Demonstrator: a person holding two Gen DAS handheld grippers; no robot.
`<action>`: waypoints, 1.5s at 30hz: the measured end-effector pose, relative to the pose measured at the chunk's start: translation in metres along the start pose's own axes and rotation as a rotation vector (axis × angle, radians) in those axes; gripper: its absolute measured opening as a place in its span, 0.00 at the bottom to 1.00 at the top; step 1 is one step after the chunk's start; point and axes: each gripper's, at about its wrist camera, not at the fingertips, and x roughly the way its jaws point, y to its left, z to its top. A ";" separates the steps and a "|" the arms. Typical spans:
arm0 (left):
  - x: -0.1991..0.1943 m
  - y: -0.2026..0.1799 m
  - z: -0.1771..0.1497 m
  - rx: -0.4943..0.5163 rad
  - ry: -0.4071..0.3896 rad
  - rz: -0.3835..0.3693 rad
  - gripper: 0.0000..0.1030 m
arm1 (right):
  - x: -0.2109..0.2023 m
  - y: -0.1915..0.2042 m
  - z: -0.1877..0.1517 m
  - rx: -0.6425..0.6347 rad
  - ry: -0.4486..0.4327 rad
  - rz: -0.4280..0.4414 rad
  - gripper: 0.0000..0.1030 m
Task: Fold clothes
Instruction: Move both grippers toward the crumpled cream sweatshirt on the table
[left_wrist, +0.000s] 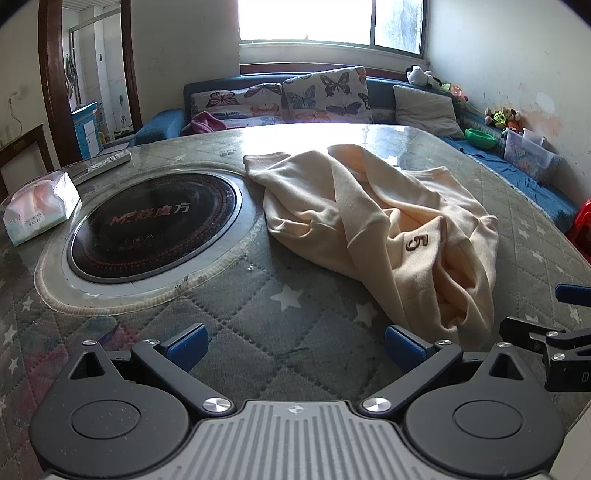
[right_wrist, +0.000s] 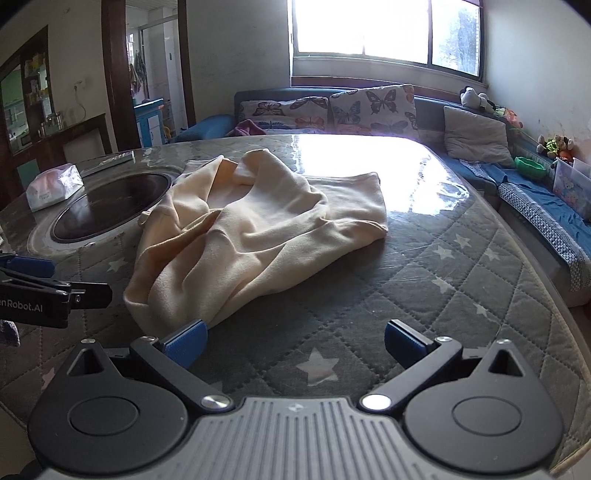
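A cream garment with a brown "5" on it lies crumpled on the quilted star-pattern table cover. It also shows in the right wrist view. My left gripper is open and empty, low over the table, with the garment's near edge beside its right pad. My right gripper is open and empty, with the garment's near corner just ahead of its left pad. Each gripper shows at the edge of the other's view.
A round black induction hob is set in the table left of the garment. A tissue pack and a remote lie at the far left. A blue sofa with butterfly cushions stands behind the table.
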 end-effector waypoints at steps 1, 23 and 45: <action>0.000 -0.001 0.000 0.002 0.003 0.001 1.00 | 0.000 0.000 0.000 0.000 0.000 0.001 1.00; -0.010 -0.016 -0.003 0.059 0.018 -0.004 1.00 | -0.003 0.008 -0.001 -0.016 0.010 0.037 1.00; -0.010 -0.026 -0.006 0.093 0.038 -0.008 1.00 | -0.002 0.012 -0.003 -0.035 0.023 0.059 1.00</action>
